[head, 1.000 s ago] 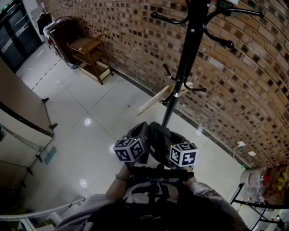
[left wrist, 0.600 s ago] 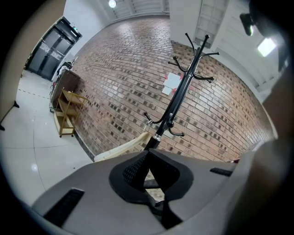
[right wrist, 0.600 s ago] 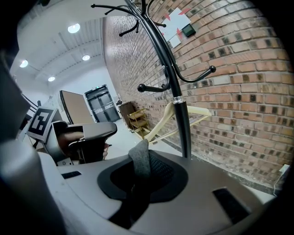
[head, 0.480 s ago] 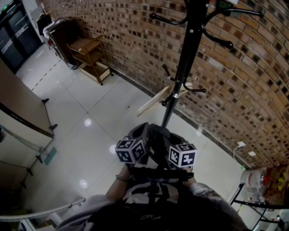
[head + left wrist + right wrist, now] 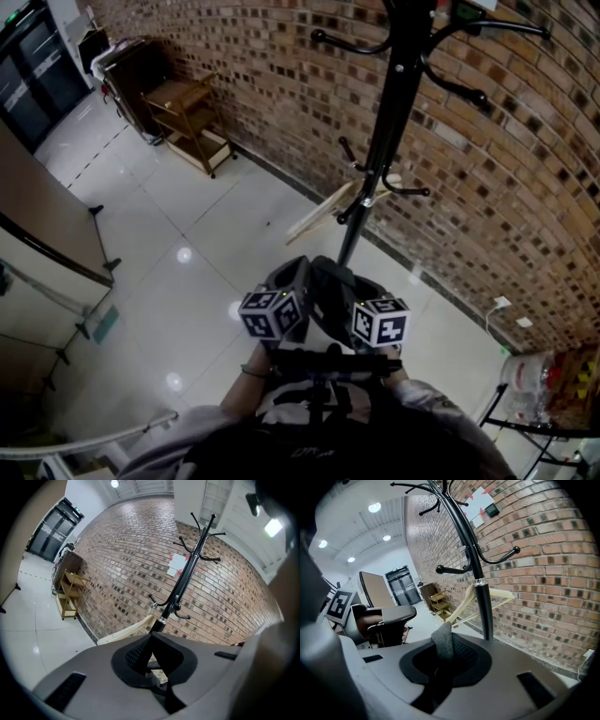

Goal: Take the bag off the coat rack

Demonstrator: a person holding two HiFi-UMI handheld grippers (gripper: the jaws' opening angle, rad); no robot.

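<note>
The black coat rack [image 5: 375, 178] stands against the brick wall, its upper hooks bare; it also shows as the coat rack [image 5: 180, 583] and the coat rack [image 5: 480, 588]. A pale wooden hanger [image 5: 323, 208] hangs on a low hook. The black bag [image 5: 319, 412] hangs against the person's chest, below both marker cubes and clear of the rack. My left gripper [image 5: 292, 272] and right gripper [image 5: 330, 274] sit side by side above it. The right gripper [image 5: 445, 644] is shut on a grey bag strap [image 5: 443, 634]. The left gripper [image 5: 151, 651] is closed, with a dark strap running down from it.
A wooden shelf cart [image 5: 192, 117] and a dark cabinet [image 5: 131, 66] stand along the brick wall [image 5: 506, 187] at the far left. A brown panel [image 5: 47, 225] is on the left. A bag of plastic bottles [image 5: 530, 380] sits at the lower right.
</note>
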